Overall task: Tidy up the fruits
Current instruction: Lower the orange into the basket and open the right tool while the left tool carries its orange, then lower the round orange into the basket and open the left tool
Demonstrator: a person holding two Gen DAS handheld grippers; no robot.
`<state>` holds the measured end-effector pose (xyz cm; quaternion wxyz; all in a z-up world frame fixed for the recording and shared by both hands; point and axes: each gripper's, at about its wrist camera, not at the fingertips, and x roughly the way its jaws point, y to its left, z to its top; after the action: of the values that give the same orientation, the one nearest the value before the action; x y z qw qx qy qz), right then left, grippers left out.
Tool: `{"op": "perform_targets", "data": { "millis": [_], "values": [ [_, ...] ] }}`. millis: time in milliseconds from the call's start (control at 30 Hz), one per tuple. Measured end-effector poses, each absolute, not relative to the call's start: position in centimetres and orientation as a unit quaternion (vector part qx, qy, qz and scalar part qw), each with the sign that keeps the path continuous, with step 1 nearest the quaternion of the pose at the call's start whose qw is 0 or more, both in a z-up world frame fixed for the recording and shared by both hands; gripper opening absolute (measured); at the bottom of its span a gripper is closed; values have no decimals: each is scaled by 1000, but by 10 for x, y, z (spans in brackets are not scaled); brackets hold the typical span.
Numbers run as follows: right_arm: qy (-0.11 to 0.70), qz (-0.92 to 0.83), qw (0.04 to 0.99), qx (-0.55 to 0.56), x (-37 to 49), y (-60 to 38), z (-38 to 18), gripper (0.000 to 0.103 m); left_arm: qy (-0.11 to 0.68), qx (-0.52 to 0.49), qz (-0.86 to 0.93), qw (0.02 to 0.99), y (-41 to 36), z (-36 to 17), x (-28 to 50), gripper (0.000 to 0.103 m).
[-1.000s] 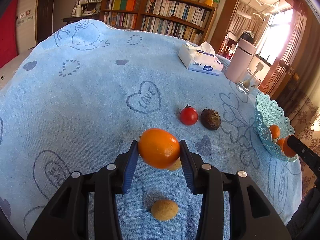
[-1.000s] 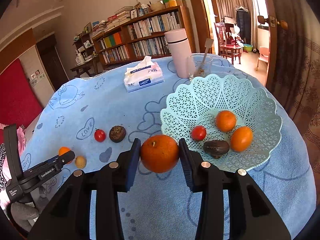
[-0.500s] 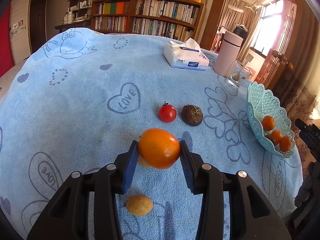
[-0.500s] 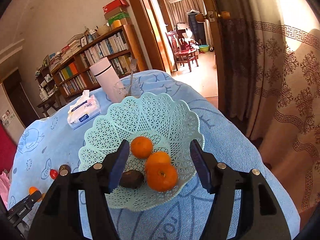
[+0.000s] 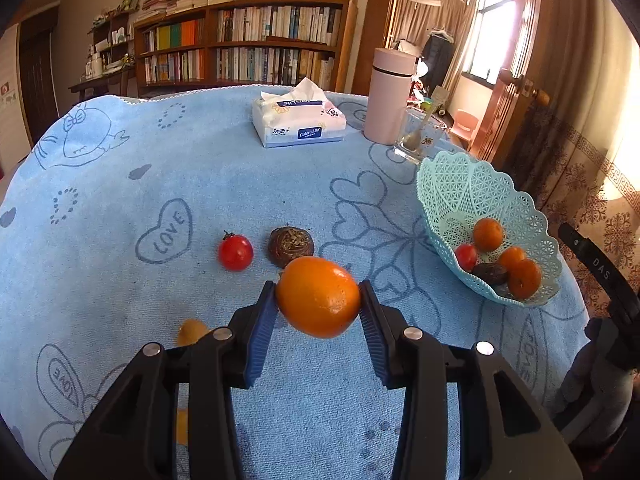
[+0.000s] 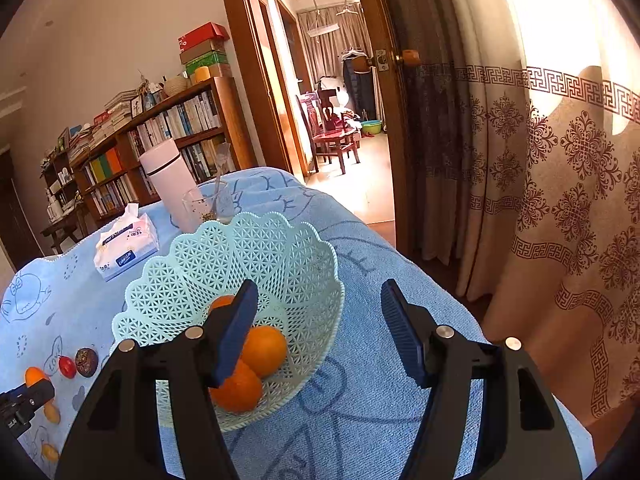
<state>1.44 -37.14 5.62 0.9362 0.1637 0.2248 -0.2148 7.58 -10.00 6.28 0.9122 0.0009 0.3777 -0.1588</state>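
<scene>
My left gripper (image 5: 318,308) is shut on an orange (image 5: 318,297) and holds it above the blue cloth. A cherry tomato (image 5: 235,253) and a dark passion fruit (image 5: 291,243) lie just beyond it. The mint lattice basket (image 5: 460,184) stands to the right with oranges, a tomato and a dark fruit inside. My right gripper (image 6: 316,328) is open and empty, raised at the basket's (image 6: 224,256) near right side, with oranges (image 6: 264,350) below its left finger. The held orange shows in the right wrist view (image 6: 34,376).
A tissue box (image 5: 298,122), a pink flask (image 5: 390,96) and a glass with a spoon (image 5: 418,136) stand at the table's far side. Small yellow fruits (image 5: 192,330) lie near my left gripper. The table edge, a curtain (image 6: 560,200) and a doorway lie right of the basket.
My right gripper opened and dropped its orange into the basket, then drew back to the right. My left gripper carried its orange rightward, toward the basket.
</scene>
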Motion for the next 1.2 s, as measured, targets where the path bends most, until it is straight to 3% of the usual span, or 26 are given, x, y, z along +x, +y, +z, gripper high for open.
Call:
{"op": "perform_targets", "data": {
  "millis": [233,333,667,733,767,800,1067,1200],
  "values": [
    [205,-251,928,186,5,-380,52,67,369,24,-193,909,-139,72,84,42],
    [190,-262,928,185,0,-380,54,73,365,30,-208,907,-157,74,88,42],
    [186,-261,931,173,-1,-376,56,74,361,45,-262,894,-216,76,103,42],
    [186,-261,931,173,0,-376,55,74,349,46,-271,896,-225,80,104,51],
    [185,-261,932,171,-1,-376,55,74,340,46,-270,899,-227,83,103,66],
    [184,-262,932,170,-1,-375,56,74,333,44,-270,902,-228,86,103,69],
    [174,-266,935,158,-3,-370,58,74,331,30,-244,911,-208,91,105,71],
    [163,-269,938,145,-5,-365,60,79,333,20,-225,916,-193,91,105,71]
  ]
}}
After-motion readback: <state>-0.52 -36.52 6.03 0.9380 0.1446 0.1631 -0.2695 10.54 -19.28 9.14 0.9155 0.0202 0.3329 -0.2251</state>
